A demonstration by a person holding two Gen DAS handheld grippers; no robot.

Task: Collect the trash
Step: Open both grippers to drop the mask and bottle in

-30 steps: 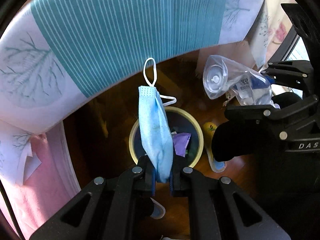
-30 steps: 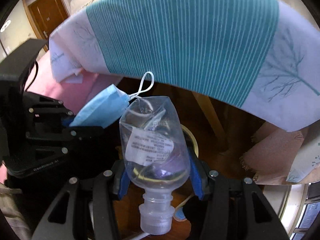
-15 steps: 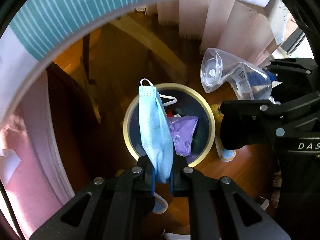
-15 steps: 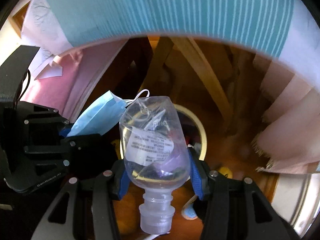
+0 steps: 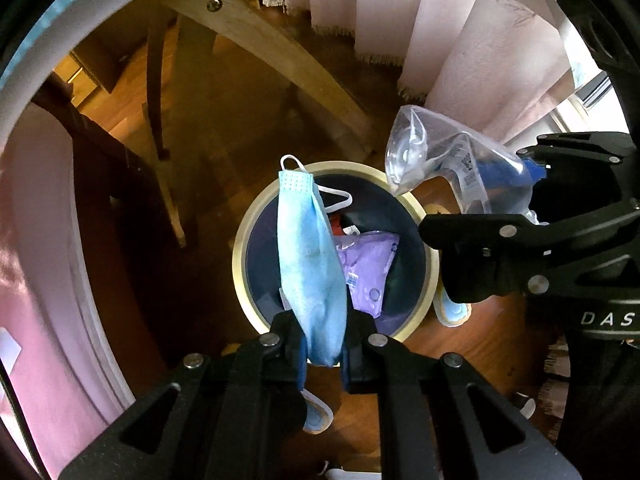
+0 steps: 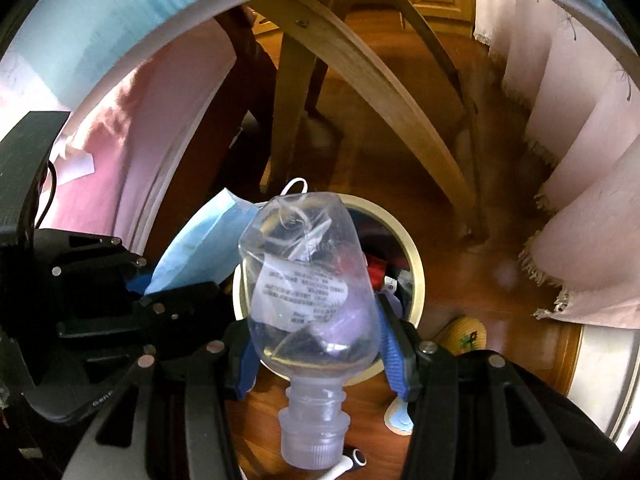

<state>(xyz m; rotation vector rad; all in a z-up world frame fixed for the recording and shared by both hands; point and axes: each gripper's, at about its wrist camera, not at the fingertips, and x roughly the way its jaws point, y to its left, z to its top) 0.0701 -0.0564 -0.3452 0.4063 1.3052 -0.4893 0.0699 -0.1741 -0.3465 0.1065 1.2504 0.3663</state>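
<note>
My left gripper (image 5: pixel 324 350) is shut on a folded blue face mask (image 5: pixel 310 256), which hangs over the round waste bin (image 5: pixel 240 264) with a cream rim. Inside the bin lie a purple wrapper (image 5: pixel 370 264) and other litter. My right gripper (image 6: pixel 316 344) is shut on a crumpled clear plastic bottle (image 6: pixel 308 280), cap end toward the camera, over the same bin (image 6: pixel 414 248). In the left wrist view the bottle (image 5: pixel 448 164) and right gripper (image 5: pixel 520 196) are at the right, above the bin's edge. The mask (image 6: pixel 200 248) and left gripper (image 6: pixel 144 292) show at the left in the right wrist view.
The bin stands on a wooden floor under a table with curved wooden legs (image 5: pixel 288 52). Pale fringed tablecloth folds (image 5: pixel 452 40) hang at the right, pink cloth (image 5: pixel 36 280) at the left. Slippers (image 5: pixel 452 312) lie on the floor beside the bin.
Both grippers have sunk below the striped tablecloth edge toward the bin, which now looks larger and nearer. The mask and the bottle stay gripped.
</note>
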